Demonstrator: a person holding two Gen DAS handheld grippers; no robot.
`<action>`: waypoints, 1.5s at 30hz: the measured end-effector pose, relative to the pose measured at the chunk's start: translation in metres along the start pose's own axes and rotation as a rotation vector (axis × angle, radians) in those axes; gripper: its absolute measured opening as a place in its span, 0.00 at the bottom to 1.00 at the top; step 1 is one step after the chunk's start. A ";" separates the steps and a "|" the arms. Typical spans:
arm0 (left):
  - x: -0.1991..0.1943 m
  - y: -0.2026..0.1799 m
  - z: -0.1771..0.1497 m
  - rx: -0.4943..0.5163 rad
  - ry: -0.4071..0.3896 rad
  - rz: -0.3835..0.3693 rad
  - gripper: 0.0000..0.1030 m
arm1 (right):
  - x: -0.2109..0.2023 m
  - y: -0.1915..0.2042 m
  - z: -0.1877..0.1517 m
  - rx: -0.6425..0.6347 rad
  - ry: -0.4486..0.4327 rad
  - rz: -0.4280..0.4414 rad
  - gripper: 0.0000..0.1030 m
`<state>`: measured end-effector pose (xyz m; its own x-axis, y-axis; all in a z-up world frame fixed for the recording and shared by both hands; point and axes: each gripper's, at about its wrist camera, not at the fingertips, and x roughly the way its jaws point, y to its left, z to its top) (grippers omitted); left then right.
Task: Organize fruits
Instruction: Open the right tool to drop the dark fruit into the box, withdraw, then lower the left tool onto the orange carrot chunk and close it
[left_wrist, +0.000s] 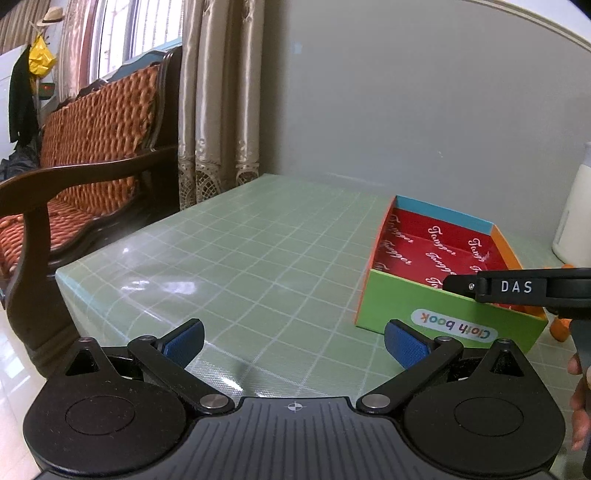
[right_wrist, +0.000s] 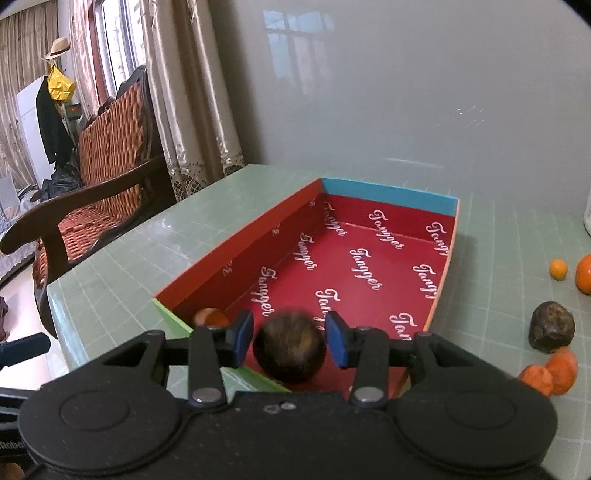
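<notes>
The right gripper (right_wrist: 289, 338) hangs over the box's near end, its blue pads apart, a dark round fruit (right_wrist: 290, 349) blurred between them (no pad visibly pressing it). A small orange fruit (right_wrist: 209, 318) lies in the box (right_wrist: 236, 251). The left gripper (left_wrist: 293, 341) stands spread wide and empty above the green table (left_wrist: 240, 258). More fruit (right_wrist: 551, 326) sits right of the box.

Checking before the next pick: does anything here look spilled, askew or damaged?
Nothing spilled or broken. The dark wrinkled fruit and orange peel-like pieces on the table look shrivelled. A blurred dark round fruit sits between the right claw's pads over the box.
</notes>
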<state>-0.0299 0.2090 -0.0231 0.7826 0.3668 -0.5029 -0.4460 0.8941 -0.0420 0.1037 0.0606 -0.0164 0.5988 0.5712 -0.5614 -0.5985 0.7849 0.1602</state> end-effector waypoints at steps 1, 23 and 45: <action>0.000 -0.001 0.000 0.001 0.000 -0.003 1.00 | -0.002 -0.001 0.000 0.005 -0.002 0.004 0.45; -0.039 -0.105 0.012 0.204 -0.105 -0.185 1.00 | -0.124 -0.121 -0.034 0.099 -0.251 -0.407 0.81; -0.022 -0.267 -0.020 0.447 -0.029 -0.426 1.00 | -0.231 -0.237 -0.126 0.389 -0.319 -0.734 0.88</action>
<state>0.0635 -0.0427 -0.0180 0.8663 -0.0453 -0.4975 0.1290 0.9824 0.1350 0.0398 -0.2876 -0.0268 0.9149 -0.1139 -0.3873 0.1830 0.9721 0.1464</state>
